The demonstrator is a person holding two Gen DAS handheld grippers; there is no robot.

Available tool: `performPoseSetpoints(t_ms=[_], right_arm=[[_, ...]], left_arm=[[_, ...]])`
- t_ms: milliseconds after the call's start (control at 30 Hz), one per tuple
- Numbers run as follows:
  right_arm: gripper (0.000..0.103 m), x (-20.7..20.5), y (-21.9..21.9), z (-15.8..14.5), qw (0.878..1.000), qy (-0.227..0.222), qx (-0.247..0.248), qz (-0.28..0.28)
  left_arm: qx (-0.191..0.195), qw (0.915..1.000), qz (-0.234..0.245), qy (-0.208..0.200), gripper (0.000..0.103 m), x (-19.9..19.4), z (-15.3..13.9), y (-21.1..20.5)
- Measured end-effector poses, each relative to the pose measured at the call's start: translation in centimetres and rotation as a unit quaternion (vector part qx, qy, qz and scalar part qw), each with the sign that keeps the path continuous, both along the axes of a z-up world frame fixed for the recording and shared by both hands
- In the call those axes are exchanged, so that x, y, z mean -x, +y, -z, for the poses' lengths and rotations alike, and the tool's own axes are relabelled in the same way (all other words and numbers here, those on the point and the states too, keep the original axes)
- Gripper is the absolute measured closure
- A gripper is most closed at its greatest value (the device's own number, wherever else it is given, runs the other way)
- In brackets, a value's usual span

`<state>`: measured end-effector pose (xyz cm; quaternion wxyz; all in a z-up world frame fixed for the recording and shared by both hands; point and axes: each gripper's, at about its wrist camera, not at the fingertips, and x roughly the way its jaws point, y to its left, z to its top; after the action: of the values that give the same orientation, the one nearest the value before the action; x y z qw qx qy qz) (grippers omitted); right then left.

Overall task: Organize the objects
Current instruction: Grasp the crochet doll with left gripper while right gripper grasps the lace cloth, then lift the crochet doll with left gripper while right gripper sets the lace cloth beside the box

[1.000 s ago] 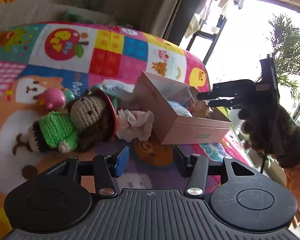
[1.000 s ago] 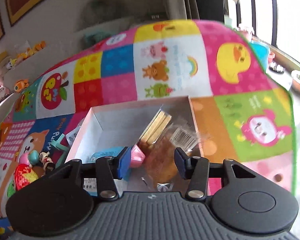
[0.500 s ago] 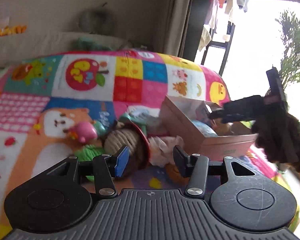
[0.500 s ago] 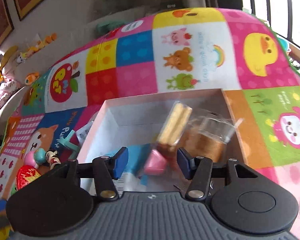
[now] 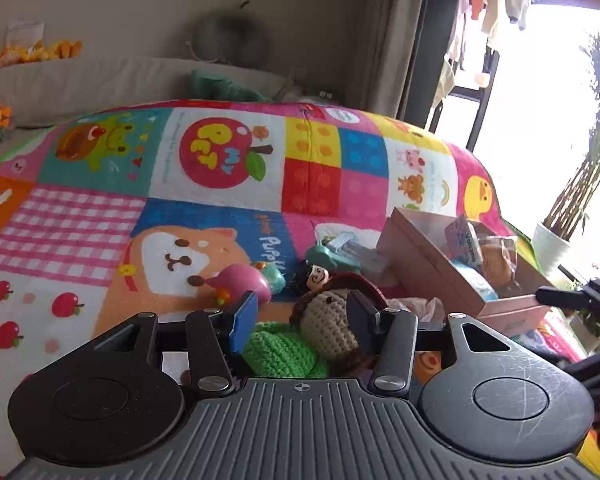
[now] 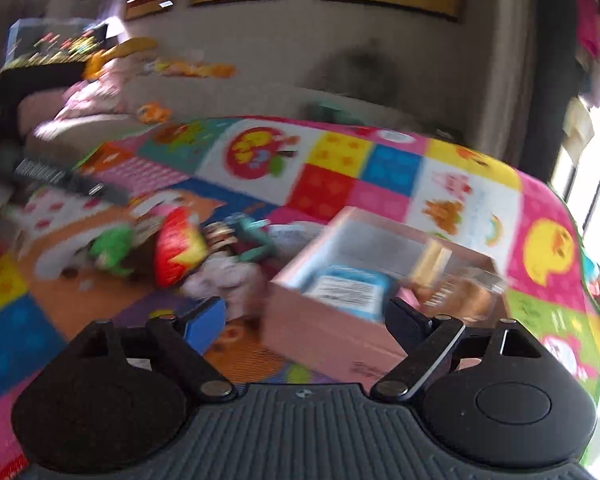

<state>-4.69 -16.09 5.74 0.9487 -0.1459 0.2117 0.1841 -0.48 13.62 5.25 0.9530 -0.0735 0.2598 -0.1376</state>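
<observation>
Left tongs (image 5: 300, 320) straddle crocheted doll (image 5: 328, 328) untouched.

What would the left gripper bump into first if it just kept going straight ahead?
Most likely the crocheted doll: its head and green body sit right between the left gripper fingers, which stand open around it. Depth is hard to judge.

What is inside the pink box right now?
The pink box holds a blue-and-white packet, a clear-wrapped brown snack and a "Volcano" pack. Its floor beneath them is hidden.
</observation>
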Motion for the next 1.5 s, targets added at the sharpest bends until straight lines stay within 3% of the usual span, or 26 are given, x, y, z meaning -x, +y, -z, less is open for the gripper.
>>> performPoseSetpoints(t_ms=[100,300,433,533,700,833,967,1000,1067,1100,1133,1200,1367,1500], right_arm=[[0.04,-1.0,3.5,0.8,0.999,0.021,0.013,-0.03],[0.045,-5.2,9.6,1.5,0.996,0.007,0.082,-0.034],[0.067,-7.8,11.4,2.0,0.994,0.041,0.095,-0.033],[0.074,-8.6,11.6,2.2,0.993,0.066,0.087,-0.037],[0.076,-7.6,10.9,2.6,0.992,0.096,0.069,-0.053],[0.076,-5.1,8.4,2.9,0.989,0.136,0.031,-0.056],[0.076,-1.8,4.3,3.1,0.99,0.136,0.013,-0.022],[0.073,-1.1,3.1,2.9,0.991,0.132,0.003,-0.008],[0.049,0.1,0.6,2.7,0.992,0.119,-0.016,0.023],[0.028,0.6,-0.4,2.5,0.993,0.11,-0.027,0.042],[0.019,1.0,-1.4,2.4,0.993,0.099,-0.039,0.058],[0.016,1.2,-2.9,2.4,0.99,0.097,-0.059,0.081],[0.004,0.4,-4.3,3.4,0.977,0.137,-0.119,0.108],[0.0,-0.5,-2.3,4.2,0.972,0.171,-0.118,0.106]], left_arm=[[0.009,0.9997,-0.005,0.023,0.049,-1.5,0.8,0.6],[0.066,0.9967,-0.028,0.038,0.049,-3.1,1.2,3.0],[0.077,0.996,-0.025,0.038,0.049,-3.3,1.2,4.0],[0.08,0.9956,-0.024,0.044,0.049,-3.8,1.7,4.2],[0.092,0.994,-0.021,0.056,0.049,-4.5,2.6,4.2],[0.104,0.9915,0.019,0.076,0.05,-3.6,3.0,3.6],[0.093,0.9896,0.062,0.091,0.049,-1.5,2.9,2.5],[0.086,0.9887,0.074,0.098,0.049,-0.9,2.9,2.2],[0.058,0.9893,0.09,0.099,0.049,0.4,2.7,1.3],[0.037,0.9906,0.095,0.091,0.049,1.2,2.5,0.8],[0.011,0.9922,0.096,0.08,0.049,1.9,2.1,0.2],[-0.03,0.9939,0.091,0.054,0.049,3.3,1.2,-0.9],[-0.081,0.9948,0.053,0.03,0.049,3.8,0.2,-3.7],[-0.15,0.987,0.018,0.055,0.049,1.4,0.8,-6.5]])
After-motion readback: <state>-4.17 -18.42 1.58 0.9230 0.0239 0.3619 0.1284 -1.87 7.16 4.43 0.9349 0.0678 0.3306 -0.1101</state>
